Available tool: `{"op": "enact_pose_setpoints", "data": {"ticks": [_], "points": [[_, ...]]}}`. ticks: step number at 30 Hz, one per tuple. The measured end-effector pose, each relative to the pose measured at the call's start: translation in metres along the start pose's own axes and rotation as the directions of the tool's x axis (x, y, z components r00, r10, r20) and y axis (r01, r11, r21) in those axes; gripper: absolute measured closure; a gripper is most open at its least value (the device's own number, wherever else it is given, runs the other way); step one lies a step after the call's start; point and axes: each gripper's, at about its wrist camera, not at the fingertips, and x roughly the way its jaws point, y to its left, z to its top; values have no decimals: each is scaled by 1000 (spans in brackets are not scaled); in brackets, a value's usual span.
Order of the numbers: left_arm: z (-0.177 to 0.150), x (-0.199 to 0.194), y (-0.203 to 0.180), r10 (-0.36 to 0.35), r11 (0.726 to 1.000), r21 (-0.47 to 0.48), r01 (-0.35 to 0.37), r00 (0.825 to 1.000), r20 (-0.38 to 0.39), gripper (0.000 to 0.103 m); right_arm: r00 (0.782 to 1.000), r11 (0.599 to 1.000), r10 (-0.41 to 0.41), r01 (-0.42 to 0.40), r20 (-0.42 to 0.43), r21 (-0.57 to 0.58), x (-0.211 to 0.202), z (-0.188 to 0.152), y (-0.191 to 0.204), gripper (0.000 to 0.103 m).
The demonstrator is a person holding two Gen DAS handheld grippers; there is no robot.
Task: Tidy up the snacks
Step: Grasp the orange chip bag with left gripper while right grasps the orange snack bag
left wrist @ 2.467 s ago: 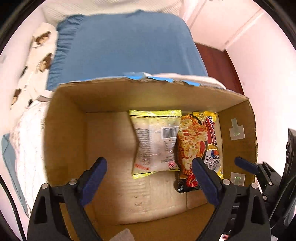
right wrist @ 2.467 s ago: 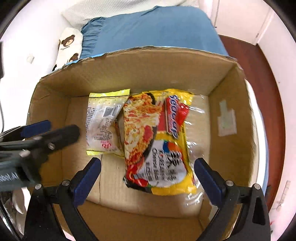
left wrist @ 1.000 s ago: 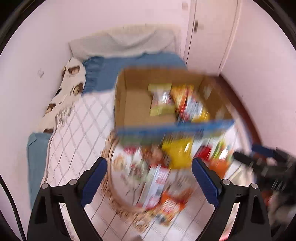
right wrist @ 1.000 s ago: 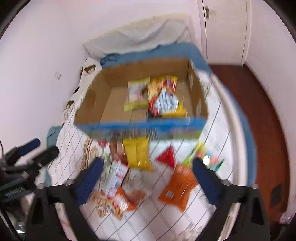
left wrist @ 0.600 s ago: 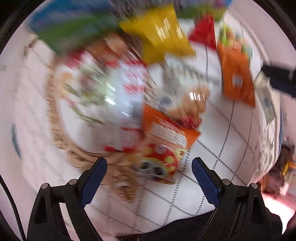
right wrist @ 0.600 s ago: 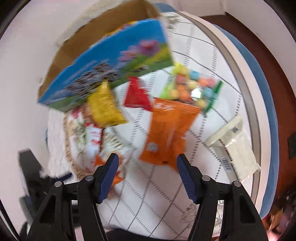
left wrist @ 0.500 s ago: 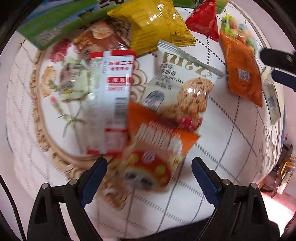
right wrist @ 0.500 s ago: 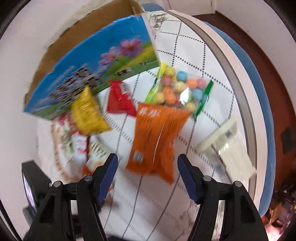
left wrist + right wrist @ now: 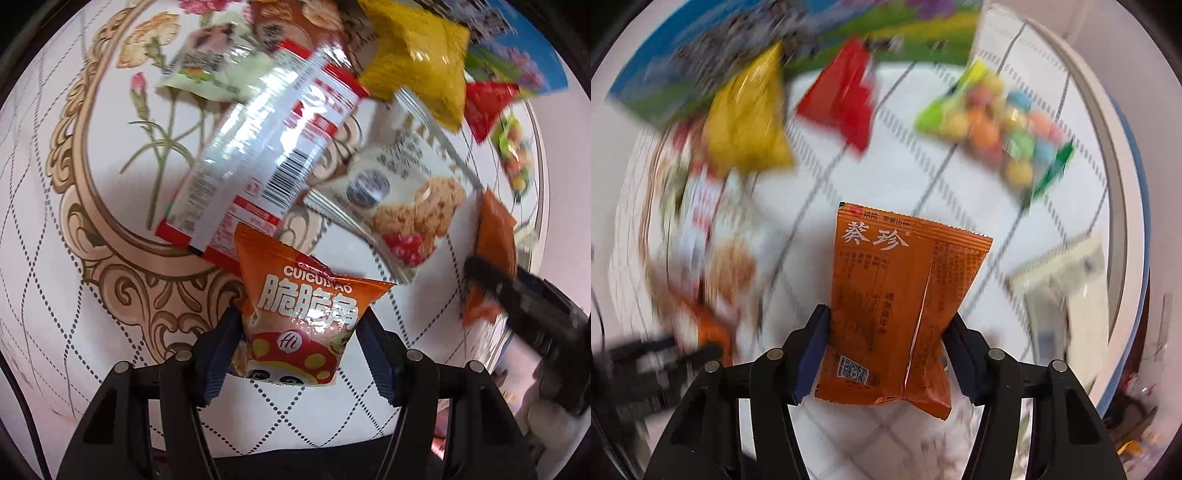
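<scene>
The left gripper [image 9: 297,350] is clamped on the lower half of an orange mushroom-print snack bag [image 9: 303,317], with one blue pad [image 9: 221,354] pressed against each side edge of the bag. The bag stands upright between the jaws, its printed face toward the camera. Directly ahead of this gripper, a red-and-white wrapper [image 9: 266,155] lies diagonally on the floral tablecloth [image 9: 74,258], its near end touching or tucked behind the top of the held bag. Ahead and to the right lies a cookie packet [image 9: 399,199]; farther ahead are a yellow bag [image 9: 417,55] and a red triangular packet [image 9: 484,107], both blurred. The right gripper [image 9: 886,350] is clamped on the lower part of an orange foil packet [image 9: 897,306], back seam and printed panel facing the camera, pads bearing on both side edges. Ahead of this gripper and to the right lies a bag of coloured candy balls [image 9: 1001,125]; to the right, near the table edge, lies a pale clear-wrapped packet [image 9: 1067,291]. Ahead and to the left, the yellow bag and red packet lie just before the printed wall of the cardboard box [image 9: 738,48]. The surroundings in the right wrist view are motion-blurred.
</scene>
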Motion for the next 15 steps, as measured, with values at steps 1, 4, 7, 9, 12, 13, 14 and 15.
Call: {"op": "enact_pose_setpoints", "data": {"ticks": [1,4,7,9,12,13,14,15], "points": [[-2,2,-1,-2,1000,11,2,1000,-1,40,1000,1000,2,-2,-13,-13,1,-4,1,40],[-6,12,-11,-10,997,77,13,999,-36,37,999,1000,8,-10,-47,-27,5,-11,0,37],[-13,29,-27,9,988,152,7,994,-105,33,998,999,36,-35,-57,20,10,-10,-11,31],[-13,34,-29,19,985,172,0,994,-110,33,998,998,45,-43,-50,39,13,-14,-16,31],[-18,33,-33,16,988,156,-4,997,-80,33,998,997,53,-51,-29,50,9,-15,-25,31],[-20,27,-26,4,992,124,3,998,-59,38,998,997,55,-54,-20,52,8,-15,-28,32],[-21,23,-21,-9,997,79,12,999,-36,46,999,998,49,-48,-9,48,5,-17,-30,37],[-21,22,-18,-8,999,52,9,999,-31,47,999,998,42,-42,0,37,-2,-21,-26,37]]}}
